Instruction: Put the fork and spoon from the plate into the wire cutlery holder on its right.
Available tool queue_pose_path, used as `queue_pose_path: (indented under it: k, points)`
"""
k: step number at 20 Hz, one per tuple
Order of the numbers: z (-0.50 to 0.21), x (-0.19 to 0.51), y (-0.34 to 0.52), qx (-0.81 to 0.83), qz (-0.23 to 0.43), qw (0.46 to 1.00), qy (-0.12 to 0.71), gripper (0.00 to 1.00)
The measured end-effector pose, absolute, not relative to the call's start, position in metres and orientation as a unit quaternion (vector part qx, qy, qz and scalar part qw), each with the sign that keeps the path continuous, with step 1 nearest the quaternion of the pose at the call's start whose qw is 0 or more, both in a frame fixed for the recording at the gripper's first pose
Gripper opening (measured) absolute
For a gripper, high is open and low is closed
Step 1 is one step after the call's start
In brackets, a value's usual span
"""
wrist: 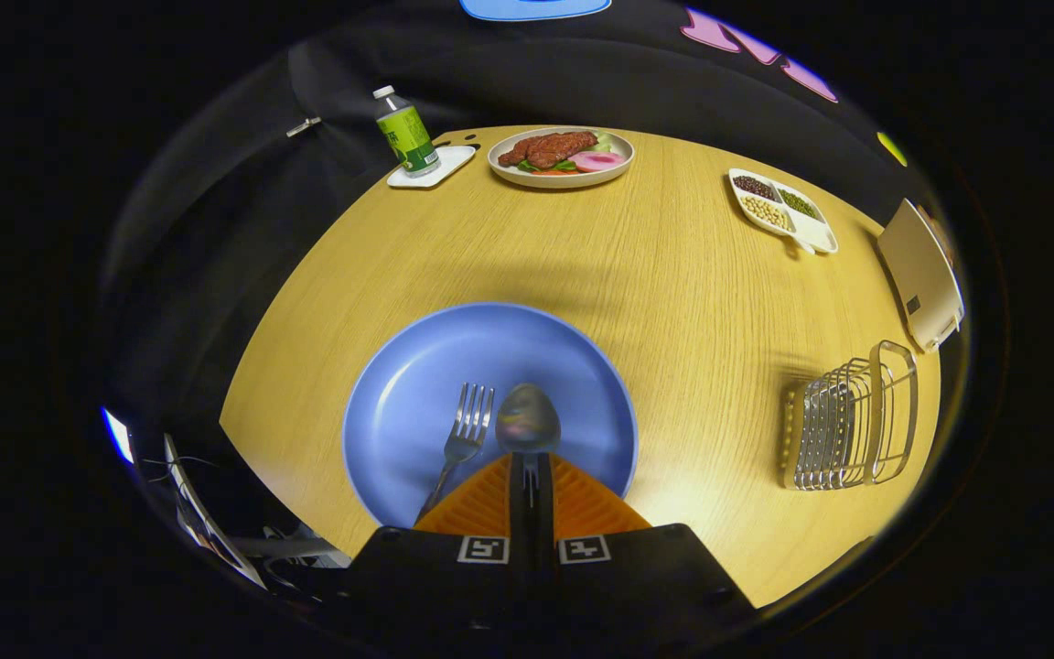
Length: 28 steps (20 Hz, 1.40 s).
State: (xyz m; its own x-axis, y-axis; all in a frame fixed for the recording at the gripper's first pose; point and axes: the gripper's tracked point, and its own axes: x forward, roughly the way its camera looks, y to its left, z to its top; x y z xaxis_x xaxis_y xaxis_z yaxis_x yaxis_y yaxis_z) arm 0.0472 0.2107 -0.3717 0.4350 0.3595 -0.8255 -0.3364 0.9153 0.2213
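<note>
The gripper has its fingers squeezed tight on the spoon handle, so it can lift it. The fork lies just left on the blue plate. The holder waits far right.

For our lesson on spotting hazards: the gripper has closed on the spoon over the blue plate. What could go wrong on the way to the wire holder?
1. The gripper pinches only the spoon by its thin handle, so the heavy bowl may swivel or slip out in transit.
2. The fork lies right beside the fingers on the blue plate; lifting could knock it.
3. The wire cutlery holder looks light with narrow gaps; a misaimed spoon might catch a wire or push it.
</note>
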Motion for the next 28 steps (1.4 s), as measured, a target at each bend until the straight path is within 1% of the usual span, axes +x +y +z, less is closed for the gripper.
queue_pose_path:
  k: [4, 10, 20, 24, 28]
  points:
    - [-0.382, 0.04, 0.213, 0.0, 0.208, 0.841, 0.499, 0.05]
    - [-0.362, 0.045, 0.218, 0.02, 0.215, 0.851, 0.48, 0.05]
    - [-0.361, 0.047, 0.219, 0.016, 0.216, 0.851, 0.478, 0.05]
    - [-0.38, 0.042, 0.215, -0.006, 0.213, 0.841, 0.497, 0.05]
    - [-0.387, 0.029, 0.213, -0.006, 0.203, 0.819, 0.537, 0.06]
